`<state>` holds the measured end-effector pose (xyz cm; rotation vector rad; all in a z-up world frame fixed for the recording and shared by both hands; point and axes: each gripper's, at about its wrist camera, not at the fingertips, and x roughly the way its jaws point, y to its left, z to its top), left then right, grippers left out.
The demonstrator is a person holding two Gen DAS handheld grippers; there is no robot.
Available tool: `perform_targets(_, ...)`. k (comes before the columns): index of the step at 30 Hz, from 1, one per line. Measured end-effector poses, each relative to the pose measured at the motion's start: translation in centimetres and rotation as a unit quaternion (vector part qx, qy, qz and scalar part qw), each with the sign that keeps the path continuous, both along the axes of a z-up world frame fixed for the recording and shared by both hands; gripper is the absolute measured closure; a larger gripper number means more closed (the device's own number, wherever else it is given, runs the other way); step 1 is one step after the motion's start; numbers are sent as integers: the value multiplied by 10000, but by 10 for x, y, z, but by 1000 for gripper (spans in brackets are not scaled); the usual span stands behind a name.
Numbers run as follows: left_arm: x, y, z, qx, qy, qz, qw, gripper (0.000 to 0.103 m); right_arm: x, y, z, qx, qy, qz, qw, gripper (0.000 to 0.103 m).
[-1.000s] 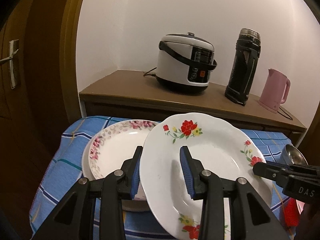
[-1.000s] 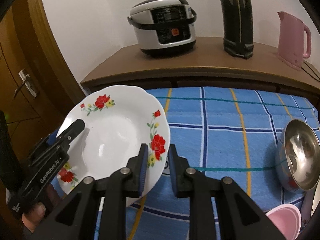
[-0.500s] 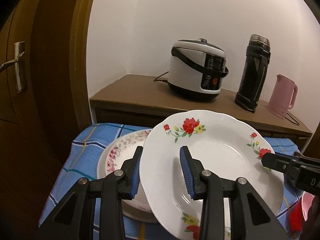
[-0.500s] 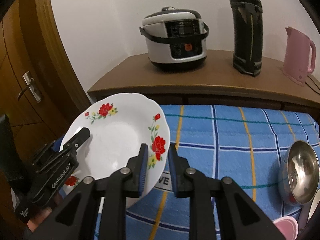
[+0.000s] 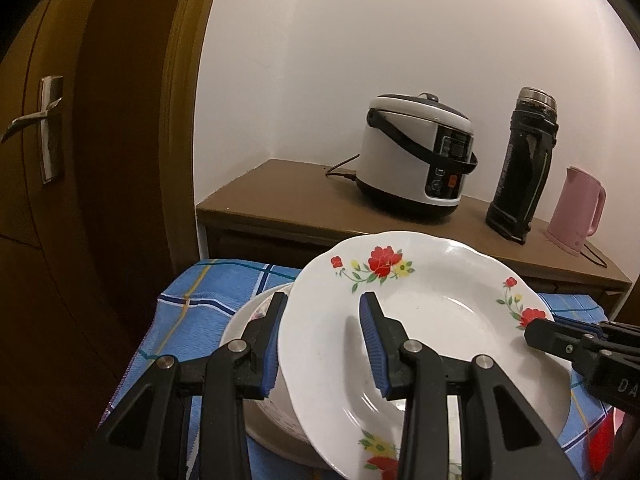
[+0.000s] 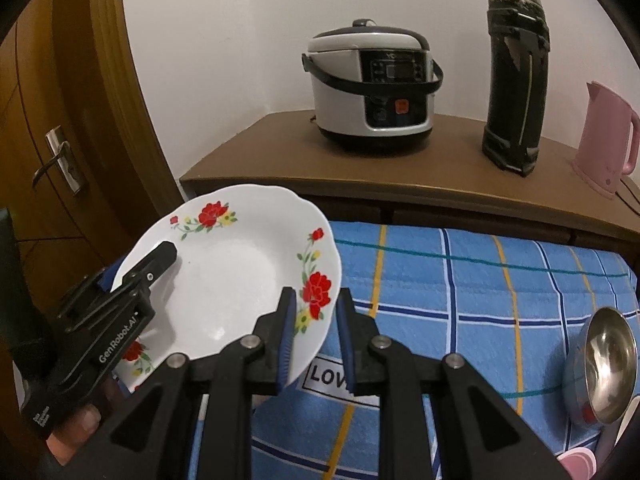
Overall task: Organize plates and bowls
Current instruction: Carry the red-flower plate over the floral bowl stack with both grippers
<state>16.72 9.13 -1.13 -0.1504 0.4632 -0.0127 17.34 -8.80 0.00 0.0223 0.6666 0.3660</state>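
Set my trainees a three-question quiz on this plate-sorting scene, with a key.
1. True or false: the red-flowered plate lies flat on the checked tablecloth.
2. What stands between the rice cooker and the pink kettle? A black flask; B teapot; C cup.
3. Fill in: the plate's rim is gripped by ____ hand-held grippers.
Key: 1 false, it is held tilted; 2 A; 3 two: left hand-held gripper, right hand-held gripper.

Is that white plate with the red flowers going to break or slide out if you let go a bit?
Probably, yes. The flowered plate looks like glazed ceramic, shiny and smooth, so it could slip between the jaws. The left gripper and right gripper each pinch only its rim while it hangs tilted above the table, so a drop might crack it.
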Motion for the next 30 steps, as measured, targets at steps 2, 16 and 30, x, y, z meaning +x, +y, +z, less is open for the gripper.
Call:
perform_targets(2, 1, 1, -1, -22, -1, 23, 10000, 64, 1, 2, 0, -25, -24, 8, 10000, 82)
perform_targets(16, 4, 7, -1, 23, -145, 293, 9995, 64, 11, 13, -5, -139, -107, 71, 9998, 82)
perform_targets(30, 9, 9, -4, 16, -84, 470, 9989, 64, 22, 20, -7, -124, -84, 116, 9998, 82)
